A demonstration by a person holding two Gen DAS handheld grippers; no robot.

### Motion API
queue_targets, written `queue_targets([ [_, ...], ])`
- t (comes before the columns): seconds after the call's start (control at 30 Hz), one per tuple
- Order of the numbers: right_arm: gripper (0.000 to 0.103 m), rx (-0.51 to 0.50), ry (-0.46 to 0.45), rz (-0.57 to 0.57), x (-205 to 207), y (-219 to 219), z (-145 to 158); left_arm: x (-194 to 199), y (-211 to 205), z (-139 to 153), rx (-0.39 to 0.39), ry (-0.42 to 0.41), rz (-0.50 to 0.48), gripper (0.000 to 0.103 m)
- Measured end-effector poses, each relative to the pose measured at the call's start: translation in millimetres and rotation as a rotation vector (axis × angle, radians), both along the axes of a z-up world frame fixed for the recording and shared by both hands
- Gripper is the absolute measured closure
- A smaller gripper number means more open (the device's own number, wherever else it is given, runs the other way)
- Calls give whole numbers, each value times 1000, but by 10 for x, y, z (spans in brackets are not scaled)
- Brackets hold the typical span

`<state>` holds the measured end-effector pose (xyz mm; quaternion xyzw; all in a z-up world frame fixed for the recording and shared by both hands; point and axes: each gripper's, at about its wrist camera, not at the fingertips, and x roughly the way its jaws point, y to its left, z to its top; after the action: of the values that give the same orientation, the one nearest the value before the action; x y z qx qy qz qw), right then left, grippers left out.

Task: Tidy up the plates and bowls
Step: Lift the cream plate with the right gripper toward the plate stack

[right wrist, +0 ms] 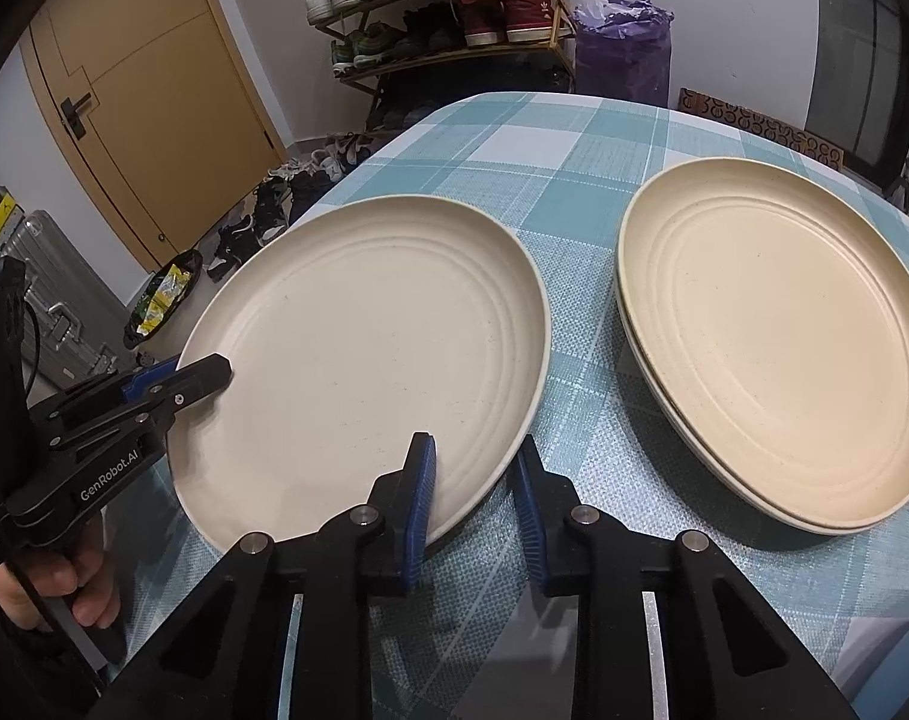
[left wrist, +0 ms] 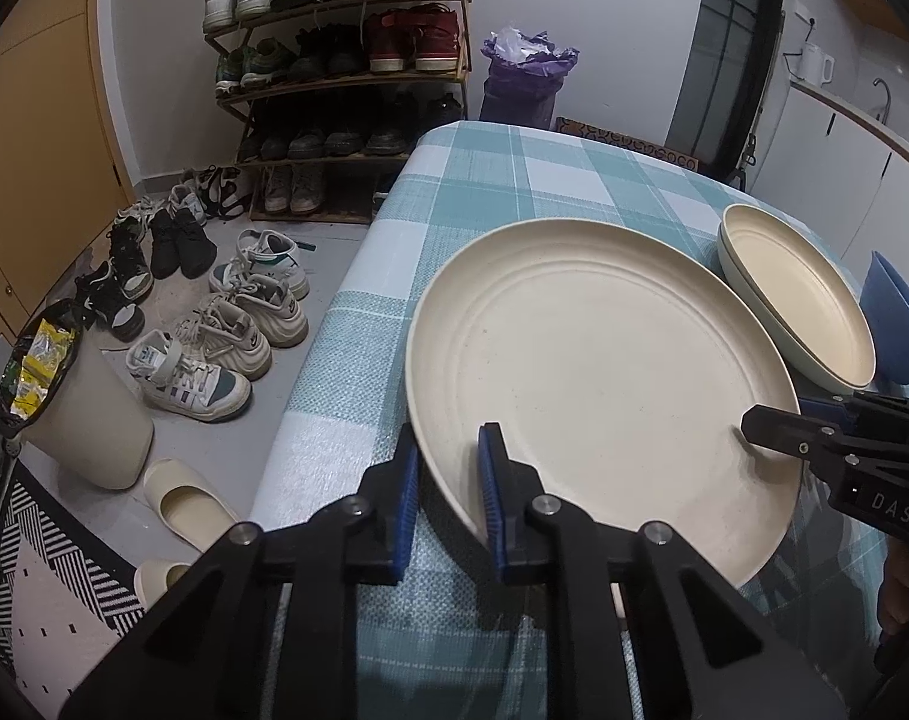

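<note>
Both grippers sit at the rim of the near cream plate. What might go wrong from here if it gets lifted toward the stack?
1. The left gripper and right gripper straddle only the thin rim of the plate, jaws not closed; a shallow pinch may let it slip or tip.
2. The plate lies near the table edge above the shoes; a slip could send it off.
3. The stacked plates sit close, so a swing might knock them.

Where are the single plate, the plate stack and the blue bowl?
single plate point(right wrist: 358, 348), right wrist view, on its flat centre.
plate stack point(right wrist: 778, 336), right wrist view, on the top plate's centre.
blue bowl point(left wrist: 895, 324), left wrist view, on its visible side.
</note>
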<state>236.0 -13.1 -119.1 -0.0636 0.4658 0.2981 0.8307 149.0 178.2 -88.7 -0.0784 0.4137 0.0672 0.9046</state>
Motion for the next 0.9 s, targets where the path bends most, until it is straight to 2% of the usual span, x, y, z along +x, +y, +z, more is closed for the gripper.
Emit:
queue_targets([
  [0.33, 78, 5, -9, 3, -37, -53, 44, -72, -10, 39, 2, -4, -1, 87],
  [0.9, 78, 15, -45, -9, -196, -202, 234, -199, -191, 270, 22, -40, -24, 87],
])
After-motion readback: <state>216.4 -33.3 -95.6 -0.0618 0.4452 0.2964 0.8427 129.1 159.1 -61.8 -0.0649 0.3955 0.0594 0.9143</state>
